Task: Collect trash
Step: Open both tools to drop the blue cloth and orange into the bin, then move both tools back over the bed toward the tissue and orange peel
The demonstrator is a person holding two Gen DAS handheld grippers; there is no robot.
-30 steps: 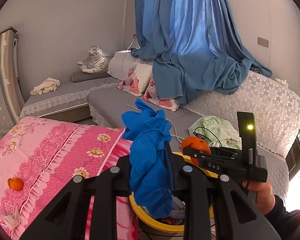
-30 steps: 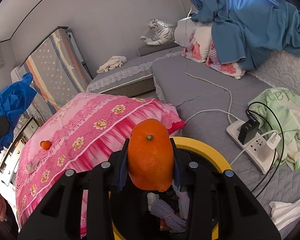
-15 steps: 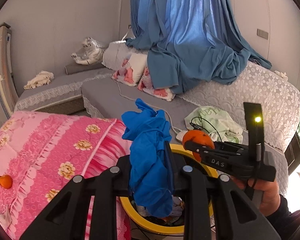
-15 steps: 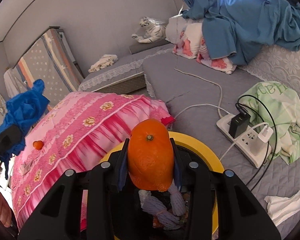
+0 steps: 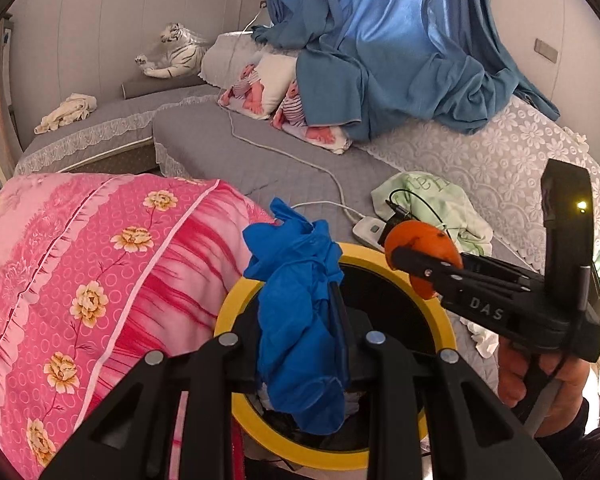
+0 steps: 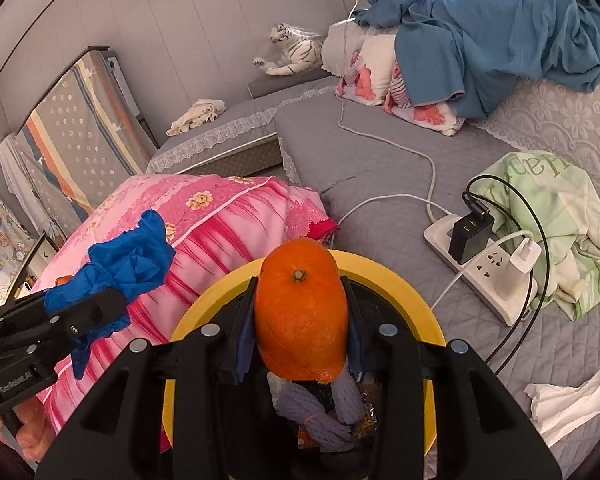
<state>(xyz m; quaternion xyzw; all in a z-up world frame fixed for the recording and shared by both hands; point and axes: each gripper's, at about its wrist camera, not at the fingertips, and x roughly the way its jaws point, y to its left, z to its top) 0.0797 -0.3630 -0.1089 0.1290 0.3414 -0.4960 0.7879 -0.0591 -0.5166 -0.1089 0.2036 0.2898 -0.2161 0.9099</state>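
The left gripper (image 5: 300, 344) is clamped on a crumpled blue glove (image 5: 300, 320) above the yellow-rimmed trash bin (image 5: 446, 320). At its 2 o'clock, the right gripper (image 6: 300, 320) pinches an orange peel (image 6: 302, 312) over the same bin. A white crumpled tissue (image 6: 568, 404) lies at the right gripper's 4 o'clock, on the grey bedcover (image 6: 380, 168).

A bright blue glove (image 5: 300, 312) hangs in the black left gripper (image 5: 300, 360); an orange peel (image 6: 301, 312) sits in the right gripper (image 6: 300, 344). Below both: a yellow-rimmed black bin (image 6: 400, 280). Left of them, a pink quilt (image 5: 100, 264) with cream flowers.
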